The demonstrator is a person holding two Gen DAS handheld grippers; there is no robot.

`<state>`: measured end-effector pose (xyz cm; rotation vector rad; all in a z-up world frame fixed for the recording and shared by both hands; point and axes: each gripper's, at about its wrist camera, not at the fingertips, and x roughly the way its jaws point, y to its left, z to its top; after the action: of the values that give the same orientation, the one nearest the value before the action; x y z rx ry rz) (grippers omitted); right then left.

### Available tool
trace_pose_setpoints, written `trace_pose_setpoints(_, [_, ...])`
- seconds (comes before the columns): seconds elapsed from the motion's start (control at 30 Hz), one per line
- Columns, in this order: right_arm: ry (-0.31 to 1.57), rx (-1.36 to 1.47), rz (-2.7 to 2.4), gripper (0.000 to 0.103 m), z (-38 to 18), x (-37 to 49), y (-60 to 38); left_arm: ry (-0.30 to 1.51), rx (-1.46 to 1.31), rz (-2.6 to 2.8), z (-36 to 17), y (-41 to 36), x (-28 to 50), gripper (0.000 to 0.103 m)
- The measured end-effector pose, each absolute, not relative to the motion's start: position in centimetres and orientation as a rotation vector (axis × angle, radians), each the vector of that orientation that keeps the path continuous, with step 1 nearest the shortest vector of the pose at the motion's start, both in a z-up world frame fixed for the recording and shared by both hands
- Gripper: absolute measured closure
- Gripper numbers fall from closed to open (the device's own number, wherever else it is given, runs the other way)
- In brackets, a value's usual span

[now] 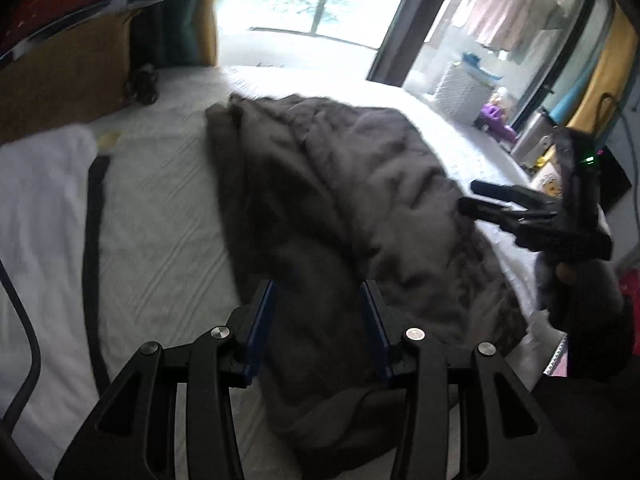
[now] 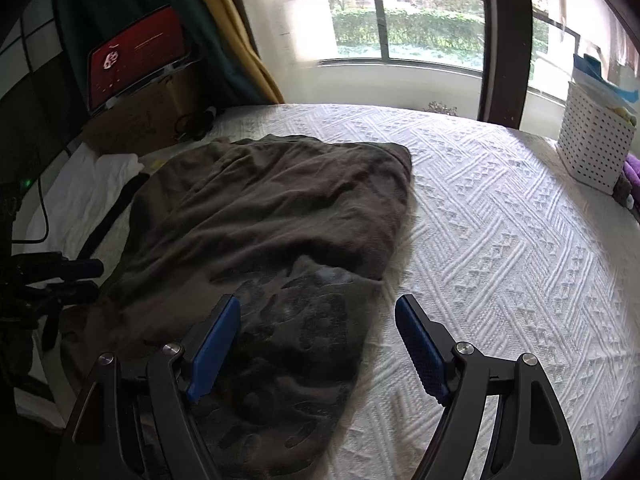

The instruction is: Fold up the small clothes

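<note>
Shirt: my dark grey shirt (image 2: pixel 256 240) lies crumpled on the bed (image 2: pixel 500 240), toward its left half, with a faint darker print on the part nearest me.
Left gripper: my left gripper (image 1: pixel 318 332) hangs over the shirt's near edge, jaws partly apart, nothing between the blue pads.
Right gripper: my right gripper (image 2: pixel 318 348) is spread wide above the shirt's printed near corner, empty; its right pad sits over bare bedspread.
Bed: white woven cover with a raised zigzag pattern.
White cloth: a white cloth (image 2: pixel 100 184) lies just left of the shirt, a black strap (image 2: pixel 116 212) between them.
Box: a cardboard box (image 2: pixel 136 120) stands at the far left corner.
Basket: a white perforated basket (image 2: pixel 592 136) stands at the far right, near the window (image 2: pixel 400 28).
</note>
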<state>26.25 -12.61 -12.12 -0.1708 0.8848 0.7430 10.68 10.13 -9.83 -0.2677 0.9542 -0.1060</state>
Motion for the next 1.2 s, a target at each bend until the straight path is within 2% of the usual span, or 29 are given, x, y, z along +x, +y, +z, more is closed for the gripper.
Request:
trace_pose_setpoints(0.17, [0.885, -0.191, 0.757, 0.022, -12.3, 24.7, -12.2, 0.947, -0.256, -0.031, -10.1, 11.1, 8.8, 0.060])
trace_pose_setpoints(0.27, [0.890, -0.196, 0.754, 0.022, -12.6, 23.9, -12.3, 0.959, -0.285, -0.011, -10.7, 11.9, 8.0, 0.049])
trace_pose_setpoints(0.4, [0.889, -0.198, 0.753, 0.022, -12.7, 22.9, -12.4, 0.959, -0.312, -0.084, -11.1, 10.9, 6.8, 0.049])
trace_pose_setpoints(0.43, [0.887, -0.199, 0.754, 0.022, -12.7, 22.6, -12.5, 0.951, -0.305, -0.094, -11.0, 10.7, 6.5, 0.051])
trace_pose_setpoints(0.5, [0.887, -0.202, 0.753, 0.022, -12.8, 22.2, -12.5, 0.938, -0.280, -0.117, -10.7, 10.0, 6.0, 0.084])
trace_pose_setpoints(0.57, [0.888, -0.206, 0.751, 0.022, -12.9, 21.8, -12.7, 0.915, -0.257, -0.115, -10.2, 9.5, 5.5, 0.098])
trace_pose_setpoints(0.77, [0.887, -0.209, 0.749, 0.022, -12.9, 20.9, -13.3, 0.862, -0.210, -0.126, -8.5, 8.5, 3.7, 0.099])
trace_pose_setpoints(1.03, [0.918, -0.217, 0.761, 0.022, -14.6, 19.9, -13.3, 0.962, -0.230, -0.082, -10.9, 8.8, 3.4, 0.100])
trace_pose_setpoints(1.2, [0.919, -0.216, 0.760, 0.021, -14.9, 19.6, -13.7, 0.910, -0.228, -0.038, -8.9, 9.5, 2.9, 0.099])
